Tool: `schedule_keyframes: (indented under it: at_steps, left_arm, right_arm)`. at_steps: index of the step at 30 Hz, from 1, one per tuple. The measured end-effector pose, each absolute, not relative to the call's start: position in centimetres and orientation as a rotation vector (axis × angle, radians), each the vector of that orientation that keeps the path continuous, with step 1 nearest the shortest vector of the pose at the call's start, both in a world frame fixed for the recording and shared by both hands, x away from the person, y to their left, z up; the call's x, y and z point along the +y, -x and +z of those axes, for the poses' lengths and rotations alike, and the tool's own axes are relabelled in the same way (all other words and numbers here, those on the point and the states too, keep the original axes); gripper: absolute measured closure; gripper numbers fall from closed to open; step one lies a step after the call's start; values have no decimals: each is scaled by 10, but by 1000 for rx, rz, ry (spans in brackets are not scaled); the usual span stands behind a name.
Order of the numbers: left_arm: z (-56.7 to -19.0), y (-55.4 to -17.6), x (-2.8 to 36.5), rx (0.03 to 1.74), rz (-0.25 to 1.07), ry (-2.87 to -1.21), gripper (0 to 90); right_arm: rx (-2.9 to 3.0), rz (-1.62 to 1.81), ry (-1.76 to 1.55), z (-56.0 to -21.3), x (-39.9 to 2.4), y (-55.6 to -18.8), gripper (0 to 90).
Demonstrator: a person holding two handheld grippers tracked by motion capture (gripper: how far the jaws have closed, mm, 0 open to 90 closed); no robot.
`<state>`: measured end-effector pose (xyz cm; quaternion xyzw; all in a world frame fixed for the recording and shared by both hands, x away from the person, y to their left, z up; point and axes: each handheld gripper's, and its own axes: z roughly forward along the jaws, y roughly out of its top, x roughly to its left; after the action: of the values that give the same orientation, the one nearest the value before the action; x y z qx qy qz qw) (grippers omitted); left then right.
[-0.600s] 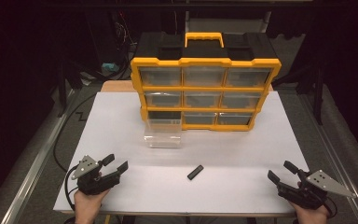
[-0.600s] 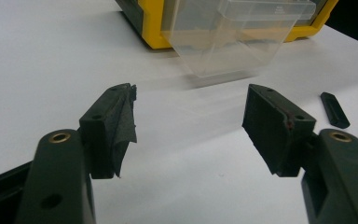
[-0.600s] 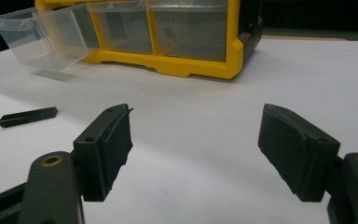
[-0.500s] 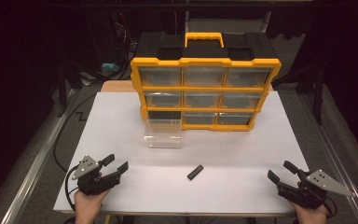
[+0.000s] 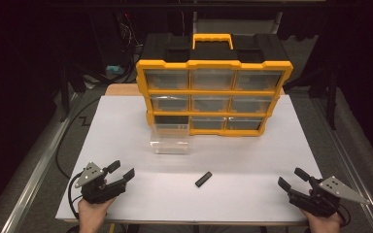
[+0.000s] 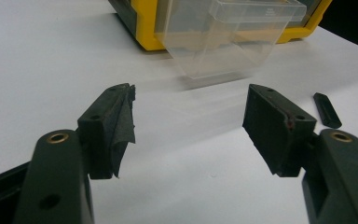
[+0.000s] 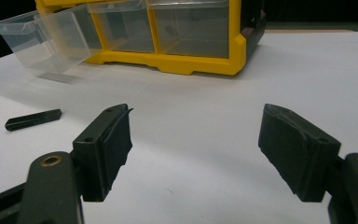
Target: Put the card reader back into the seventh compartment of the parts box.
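A yellow and black drawer cabinet [image 5: 213, 92] stands at the back of the white table [image 5: 126, 136]. Its bottom-left clear drawer [image 5: 170, 138] is pulled out and tilts down onto the table; it also shows in the left gripper view [image 6: 228, 37] and the right gripper view [image 7: 42, 39]. A small black bar [image 5: 203, 179] lies flat on the table between the hands [image 6: 327, 109] [image 7: 32, 119]. My left gripper [image 5: 121, 171] rests open at the front left, empty [image 6: 189, 123]. My right gripper [image 5: 292, 179] rests open at the front right, empty [image 7: 196, 149].
Cables [image 5: 73, 126] trail over the floor left of the table. A metal rail [image 5: 34, 170] runs along the left side and another [image 5: 354, 165] along the right. Dark equipment stands behind the cabinet.
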<state>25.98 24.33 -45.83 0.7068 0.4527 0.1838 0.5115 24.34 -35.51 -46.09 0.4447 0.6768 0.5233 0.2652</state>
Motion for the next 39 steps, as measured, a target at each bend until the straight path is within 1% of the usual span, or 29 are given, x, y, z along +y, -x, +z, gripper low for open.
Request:
schedule_keyframes:
  at_steps: [20,39]
  left_arm:
    - [-455,-264,234,1065,418,-1699,338]
    - [-451,-269,212,1004,393,-1728,335]
  right_arm:
    - [1848,1416,-1193,-462,-356,-245,253]
    - [1864,1407,-1193,-462,-355,-245,247]
